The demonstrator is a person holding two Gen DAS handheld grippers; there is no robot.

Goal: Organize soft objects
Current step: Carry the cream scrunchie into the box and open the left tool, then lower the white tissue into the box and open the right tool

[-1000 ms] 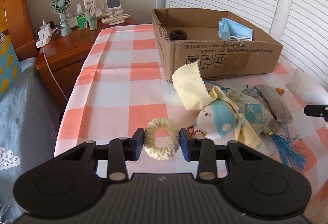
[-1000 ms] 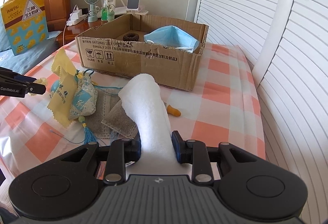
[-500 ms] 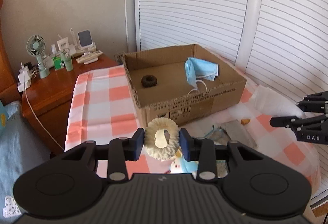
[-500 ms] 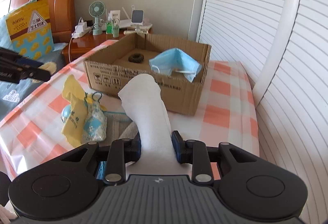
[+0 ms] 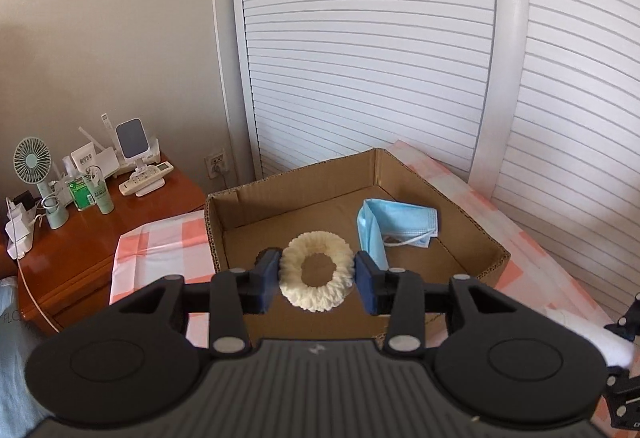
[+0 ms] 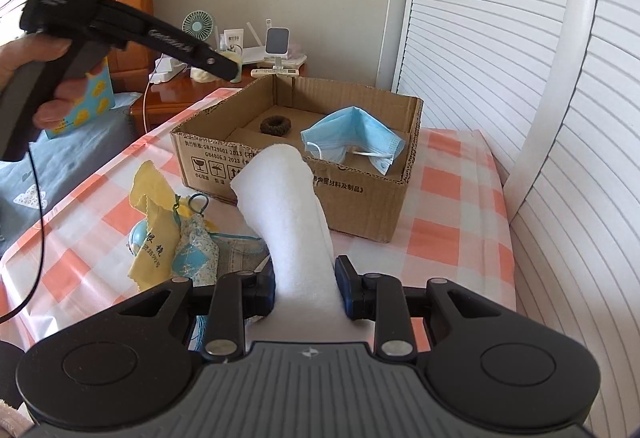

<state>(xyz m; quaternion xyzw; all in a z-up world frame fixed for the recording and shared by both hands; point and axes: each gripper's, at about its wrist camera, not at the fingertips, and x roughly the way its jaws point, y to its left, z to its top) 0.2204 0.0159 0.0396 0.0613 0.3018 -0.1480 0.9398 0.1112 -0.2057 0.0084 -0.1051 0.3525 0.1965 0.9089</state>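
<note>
My left gripper (image 5: 316, 276) is shut on a cream knitted scrunchie (image 5: 316, 275) and holds it in the air above the near side of the open cardboard box (image 5: 472, 226). The box (image 6: 360, 193) holds a blue face mask (image 6: 354, 137) and a dark scrunchie (image 6: 275, 125). My right gripper (image 6: 306, 286) is shut on a rolled white cloth (image 6: 288, 205), raised above the checked table in front of the box. The left gripper (image 6: 216, 63) shows high at the left in the right wrist view.
A yellow cloth (image 6: 154, 222), a blue plush toy and a patterned sachet (image 6: 196, 250) with a grey cloth lie on the checked tablecloth (image 6: 452, 213) left of the box. A wooden nightstand (image 5: 80, 250) with a fan and bottles stands left. White shutter doors (image 5: 400, 57) are behind.
My left gripper has lifted the cream scrunchie off the table and carried it up over the box. My right gripper has risen a little with the white cloth.
</note>
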